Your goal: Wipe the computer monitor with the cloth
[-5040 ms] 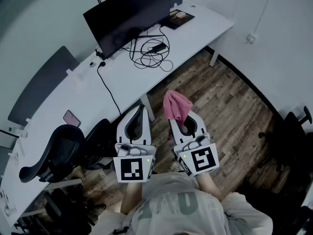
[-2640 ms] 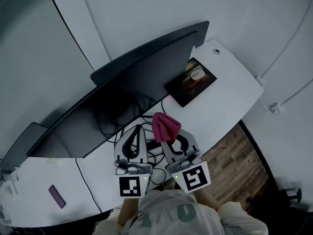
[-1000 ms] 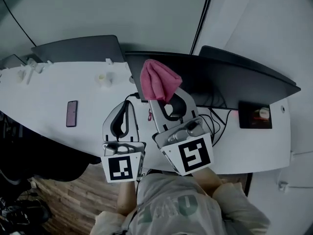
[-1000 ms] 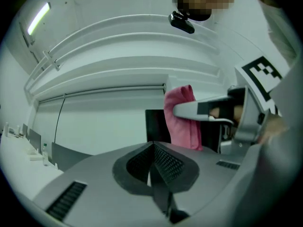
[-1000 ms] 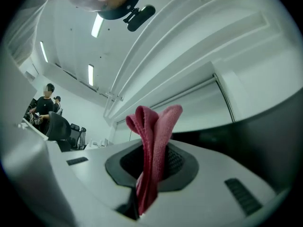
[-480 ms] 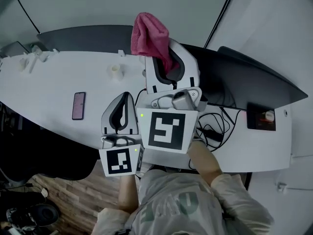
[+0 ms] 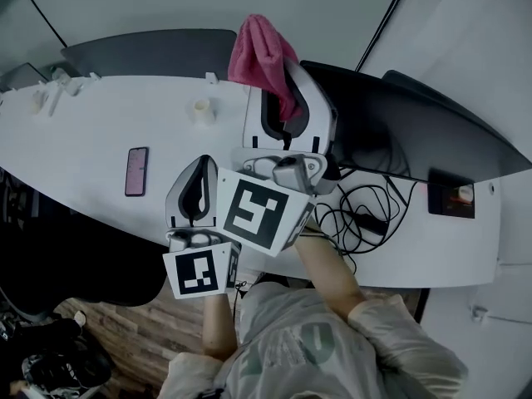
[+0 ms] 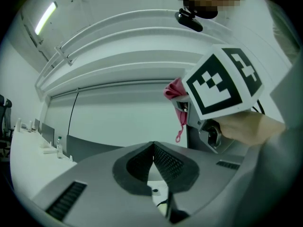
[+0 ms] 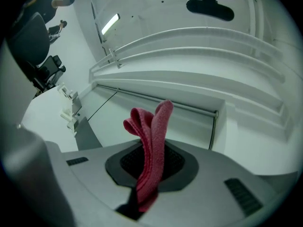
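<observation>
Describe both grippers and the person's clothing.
The left gripper and right gripper have light grey tapering shells with black ribbed pads. The left cube and right cube are white with black square markers. The person wears a pale short-sleeved shirt with faded lettering.

A monitor (image 7: pixel 416 135) stands on the right half of the counter (image 7: pixel 91 131), with cables (image 7: pixel 357 219) in front of it. A phone (image 7: pixel 136 171) lies to the left, and behind it is perhaps a small cup (image 7: pixel 200 109). The right claw (image 7: pixel 283 81), carrying the cloth (image 7: pixel 262 48), is by the monitor's left edge. The left claw (image 7: pixel 202 166) sits nearer, left of it.
</observation>
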### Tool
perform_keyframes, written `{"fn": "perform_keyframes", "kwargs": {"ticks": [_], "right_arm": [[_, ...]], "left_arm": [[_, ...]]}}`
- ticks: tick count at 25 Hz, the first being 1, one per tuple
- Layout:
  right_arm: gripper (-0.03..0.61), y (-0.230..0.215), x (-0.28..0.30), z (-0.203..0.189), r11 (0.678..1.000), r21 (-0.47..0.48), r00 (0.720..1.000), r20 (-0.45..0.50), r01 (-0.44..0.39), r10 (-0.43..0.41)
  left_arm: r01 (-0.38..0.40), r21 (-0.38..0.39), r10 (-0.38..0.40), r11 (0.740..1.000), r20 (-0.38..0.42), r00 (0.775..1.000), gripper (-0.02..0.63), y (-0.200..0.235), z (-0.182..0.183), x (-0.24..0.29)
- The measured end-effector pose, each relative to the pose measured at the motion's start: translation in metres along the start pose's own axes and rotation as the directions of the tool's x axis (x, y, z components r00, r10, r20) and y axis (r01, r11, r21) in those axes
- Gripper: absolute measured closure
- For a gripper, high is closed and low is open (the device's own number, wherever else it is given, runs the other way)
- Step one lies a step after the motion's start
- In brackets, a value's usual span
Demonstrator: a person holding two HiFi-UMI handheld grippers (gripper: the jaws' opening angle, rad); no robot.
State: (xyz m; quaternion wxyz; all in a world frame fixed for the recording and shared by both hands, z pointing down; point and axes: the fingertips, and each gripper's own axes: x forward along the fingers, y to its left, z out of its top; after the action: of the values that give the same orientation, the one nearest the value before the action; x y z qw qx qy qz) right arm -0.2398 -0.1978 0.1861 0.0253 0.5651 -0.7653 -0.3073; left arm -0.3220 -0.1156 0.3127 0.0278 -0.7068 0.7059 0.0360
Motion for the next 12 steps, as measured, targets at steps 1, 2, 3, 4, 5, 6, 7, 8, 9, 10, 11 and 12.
{"fn": "perform_keyframes", "kwargs": {"ticks": [1,2,3,4,5,6,7,8,9,10,11,12], "right_arm": [[0.522,0.001,-0.003,-0.003,1.000,-0.007,1.000,0.004,0.019,-0.019],[0.522,0.002,-0.005,-0.007,0.999,-0.013,0.999,0.009,0.035,-0.035],[0.522,0.003,-0.008,-0.012,0.999,-0.016,0.999,0.011,0.047,-0.047],[0.522,0.005,-0.010,-0.018,0.999,-0.009,0.999,0.007,0.053,-0.053],[0.522,0.007,-0.013,-0.025,0.999,0.004,0.999,-0.006,0.053,-0.053],[0.522,0.010,-0.015,-0.033,0.999,0.016,0.999,-0.024,0.048,-0.047],[0.522,0.014,-0.017,-0.041,0.999,0.023,0.998,-0.042,0.041,-0.040],[0.522,0.017,-0.019,-0.048,0.999,0.021,0.998,-0.057,0.036,-0.035],[0.522,0.021,-0.021,-0.055,0.999,0.013,0.997,-0.066,0.035,-0.034],[0.522,0.025,-0.024,-0.062,0.999,0.003,0.997,-0.072,0.037,-0.037],[0.522,0.030,-0.026,-0.069,0.999,-0.003,0.996,-0.077,0.042,-0.043],[0.522,0.035,-0.028,-0.077,0.999,-0.004,0.995,-0.084,0.047,-0.047]], "left_arm": [[-0.003,0.001,0.003,1.000,-0.006,1.000,0.598,0.003,-0.003,0.000],[-0.006,0.002,0.006,1.000,-0.010,1.000,0.598,0.005,-0.006,0.001],[-0.007,0.002,0.007,1.000,-0.014,1.000,0.598,0.008,-0.009,0.002],[-0.010,0.001,0.010,1.000,-0.020,1.000,0.598,0.010,-0.012,0.004],[-0.014,-0.002,0.014,1.000,-0.032,0.999,0.598,0.011,-0.015,0.004],[-0.018,-0.004,0.018,1.000,-0.048,0.999,0.598,0.013,-0.020,0.004],[-0.021,-0.004,0.021,1.000,-0.064,0.998,0.598,0.014,-0.025,0.003],[-0.023,-0.003,0.023,1.000,-0.078,0.997,0.598,0.015,-0.030,0.002],[-0.023,-0.001,0.023,1.000,-0.088,0.996,0.598,0.016,-0.035,0.002],[-0.023,0.001,0.023,1.000,-0.095,0.995,0.598,0.016,-0.039,0.001],[-0.022,0.003,0.022,1.000,-0.101,0.995,0.598,0.016,-0.043,0.001],[-0.022,0.005,0.023,1.000,-0.105,0.994,0.598,0.017,-0.047,0.001]]}}
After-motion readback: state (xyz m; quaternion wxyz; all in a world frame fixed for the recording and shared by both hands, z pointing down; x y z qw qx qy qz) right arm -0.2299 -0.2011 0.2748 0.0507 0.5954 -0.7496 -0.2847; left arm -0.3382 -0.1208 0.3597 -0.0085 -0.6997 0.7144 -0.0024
